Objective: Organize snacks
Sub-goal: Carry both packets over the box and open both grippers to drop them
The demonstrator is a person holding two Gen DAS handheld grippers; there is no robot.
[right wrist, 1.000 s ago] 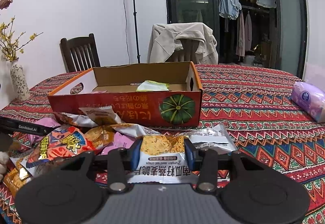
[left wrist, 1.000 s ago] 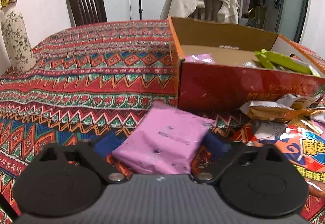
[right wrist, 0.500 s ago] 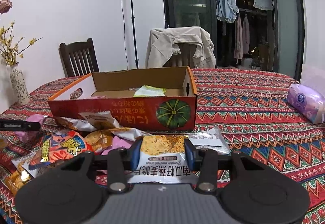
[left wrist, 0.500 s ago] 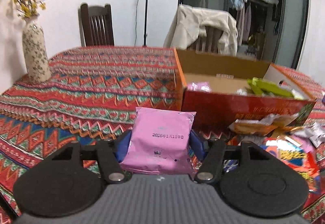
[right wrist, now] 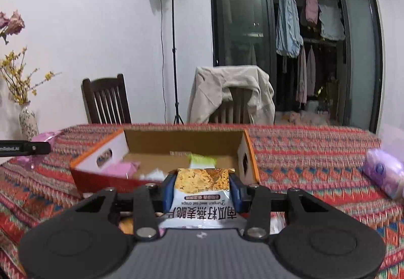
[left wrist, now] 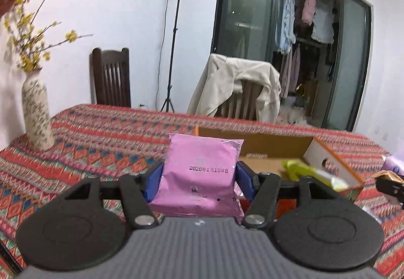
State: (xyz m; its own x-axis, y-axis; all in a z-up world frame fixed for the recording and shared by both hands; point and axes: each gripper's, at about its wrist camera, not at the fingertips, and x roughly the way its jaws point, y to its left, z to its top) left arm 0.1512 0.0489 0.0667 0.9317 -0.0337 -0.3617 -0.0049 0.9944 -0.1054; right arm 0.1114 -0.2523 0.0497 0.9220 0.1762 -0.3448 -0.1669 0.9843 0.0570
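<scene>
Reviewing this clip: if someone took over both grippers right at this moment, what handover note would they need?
Left gripper: shut on a pink packet, held in the air near the box.
Right gripper: shut on an oat crisp packet, held in front of the box.
Done: a pink packet, a green packet and some white wrapping already lie in the box.
Left: drop both held packets into the box, then collect any snacks remaining on the table in front of it; that area is mostly hidden now.
</scene>
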